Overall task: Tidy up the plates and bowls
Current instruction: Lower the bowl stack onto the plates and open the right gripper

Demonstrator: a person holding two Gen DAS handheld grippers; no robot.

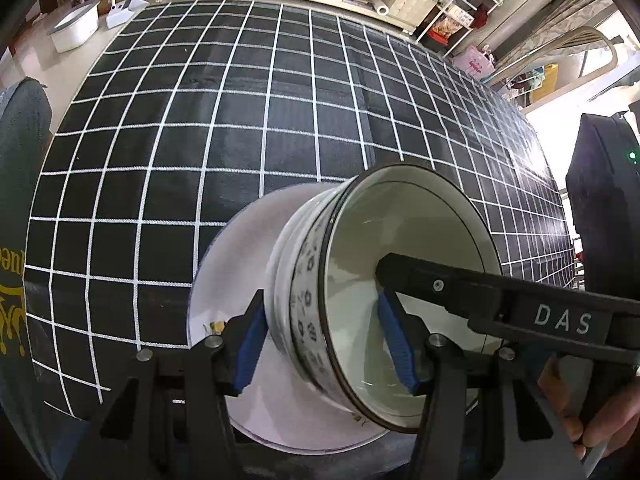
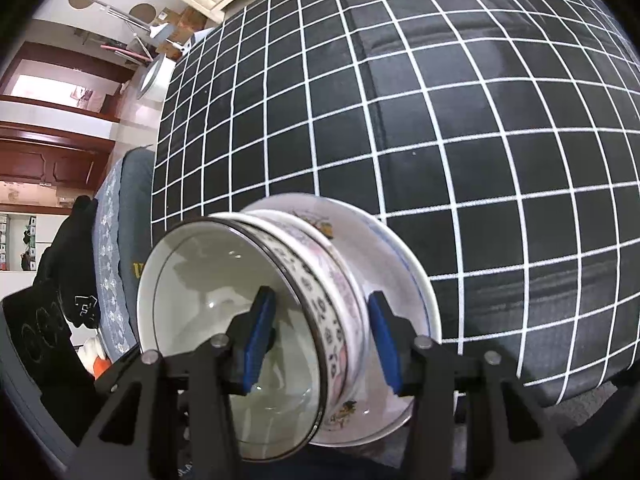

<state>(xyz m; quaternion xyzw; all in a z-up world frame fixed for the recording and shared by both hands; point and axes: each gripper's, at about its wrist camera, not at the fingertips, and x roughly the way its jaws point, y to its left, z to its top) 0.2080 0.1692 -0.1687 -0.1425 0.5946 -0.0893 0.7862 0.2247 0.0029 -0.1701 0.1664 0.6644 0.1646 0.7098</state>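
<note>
A white bowl with a dark patterned band [image 1: 308, 312] sits nested in another bowl on a white plate [image 1: 228, 280] near the table's front edge. My left gripper [image 1: 324, 336] straddles the bowl wall, one blue pad [image 1: 250, 340] outside and one inside; whether the pads press the wall is unclear. In the right wrist view, my right gripper [image 2: 322, 344] straddles the opposite wall of the same bowl [image 2: 324, 312], which sits in a flowered bowl [image 2: 348, 292] on the plate [image 2: 404, 256]. The right gripper's black body also shows in the left wrist view [image 1: 520, 304].
The table is covered by a black cloth with a white grid [image 1: 240, 120]. A grey cushioned chair [image 2: 120, 220] stands at the table's left side. A white bin [image 1: 74, 26] sits on the floor beyond the far left corner.
</note>
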